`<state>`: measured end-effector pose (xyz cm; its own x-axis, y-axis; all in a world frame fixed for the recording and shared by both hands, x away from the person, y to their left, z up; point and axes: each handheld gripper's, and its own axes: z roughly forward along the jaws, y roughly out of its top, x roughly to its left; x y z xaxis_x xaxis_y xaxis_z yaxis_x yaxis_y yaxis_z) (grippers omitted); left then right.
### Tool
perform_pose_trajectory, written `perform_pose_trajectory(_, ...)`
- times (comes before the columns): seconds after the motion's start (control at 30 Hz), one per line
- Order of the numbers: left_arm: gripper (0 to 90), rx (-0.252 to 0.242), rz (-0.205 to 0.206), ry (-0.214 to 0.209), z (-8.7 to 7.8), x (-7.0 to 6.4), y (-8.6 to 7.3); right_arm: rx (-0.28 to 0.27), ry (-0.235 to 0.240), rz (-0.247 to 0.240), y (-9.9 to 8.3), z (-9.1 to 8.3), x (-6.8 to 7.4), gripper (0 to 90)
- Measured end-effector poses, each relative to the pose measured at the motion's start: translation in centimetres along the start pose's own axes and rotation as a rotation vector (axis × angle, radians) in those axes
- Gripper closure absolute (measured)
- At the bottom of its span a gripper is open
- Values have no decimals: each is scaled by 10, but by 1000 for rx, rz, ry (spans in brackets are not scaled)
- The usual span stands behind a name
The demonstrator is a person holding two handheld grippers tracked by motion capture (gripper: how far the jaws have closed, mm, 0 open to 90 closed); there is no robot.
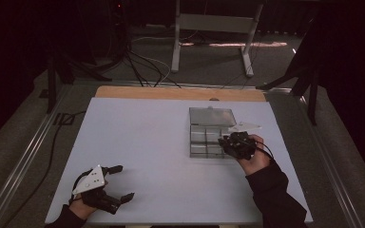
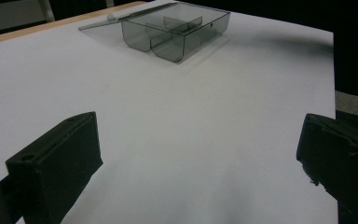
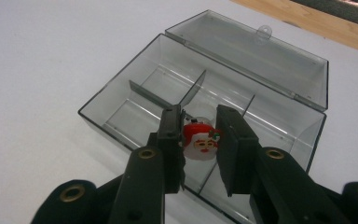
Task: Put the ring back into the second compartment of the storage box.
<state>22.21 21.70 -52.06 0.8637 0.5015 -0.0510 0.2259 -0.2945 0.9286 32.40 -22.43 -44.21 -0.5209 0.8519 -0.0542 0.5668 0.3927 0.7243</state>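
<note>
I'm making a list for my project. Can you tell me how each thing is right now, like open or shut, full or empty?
Clear compartment box: open, lid flipped back flat, compartments look empty.
Santa figure: gripped between the right gripper's jaws, held above the box.
Right gripper: shut on the Santa figure.
Left gripper: open, holding nothing, over the bare white table.

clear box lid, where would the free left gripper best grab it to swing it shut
Grip the small round tab on the free far edge of the lid, coming from the box's far side. The lid lies folded back flat, hinged along the box's rear wall, so the tab is the only raised bit. The left gripper is open; the right gripper holds a Santa figure.
</note>
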Motion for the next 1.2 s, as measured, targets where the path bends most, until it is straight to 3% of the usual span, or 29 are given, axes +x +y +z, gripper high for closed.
perform_pose_trajectory(1.2, 2, 0, 5, 2, 0, -1, 0, 31, -8, -11, 30, 26, -11, 719)
